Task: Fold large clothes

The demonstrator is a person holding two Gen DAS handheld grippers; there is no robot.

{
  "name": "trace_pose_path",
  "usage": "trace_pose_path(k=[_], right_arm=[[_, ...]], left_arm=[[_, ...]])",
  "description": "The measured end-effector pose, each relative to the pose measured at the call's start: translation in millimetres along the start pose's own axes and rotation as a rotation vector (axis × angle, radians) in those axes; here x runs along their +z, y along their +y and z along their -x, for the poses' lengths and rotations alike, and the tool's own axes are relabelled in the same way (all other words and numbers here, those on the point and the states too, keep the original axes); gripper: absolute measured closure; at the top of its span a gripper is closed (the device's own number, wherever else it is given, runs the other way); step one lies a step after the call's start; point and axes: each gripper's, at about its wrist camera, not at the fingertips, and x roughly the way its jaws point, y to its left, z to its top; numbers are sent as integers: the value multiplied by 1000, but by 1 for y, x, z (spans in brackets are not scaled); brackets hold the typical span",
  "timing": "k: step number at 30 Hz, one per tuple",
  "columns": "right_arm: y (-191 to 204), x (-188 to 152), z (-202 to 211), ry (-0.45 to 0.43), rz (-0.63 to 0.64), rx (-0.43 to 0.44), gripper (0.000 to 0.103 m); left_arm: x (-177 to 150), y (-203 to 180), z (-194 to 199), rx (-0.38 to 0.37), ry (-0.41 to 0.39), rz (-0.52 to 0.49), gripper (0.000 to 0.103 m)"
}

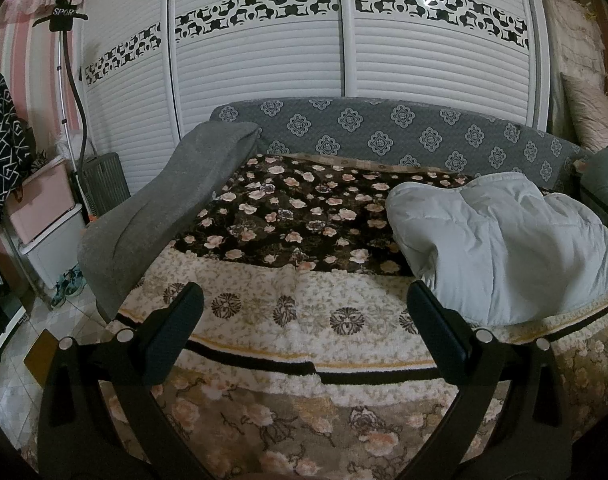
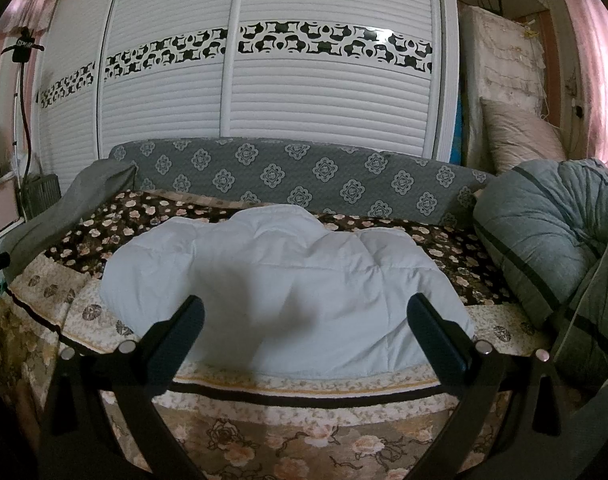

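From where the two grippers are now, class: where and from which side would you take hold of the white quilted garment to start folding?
Probably the near hem of the white quilted garment, approached from the sofa's front edge: it lies flat and bunches further back. The right gripper faces it, open; the left gripper, also open, sees it off to its right.

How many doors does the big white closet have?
3 that I can see. One door is on the left, one in the middle, and one on the right, all behind the sofa. The sofa hides their bottoms.
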Motion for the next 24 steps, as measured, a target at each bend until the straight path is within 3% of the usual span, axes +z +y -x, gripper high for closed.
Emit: trace_pose_path(k=[24], right_arm=[[-2,-2,0,0,4,3,2]], left_arm=[[1,1,0,0,2,0,3]])
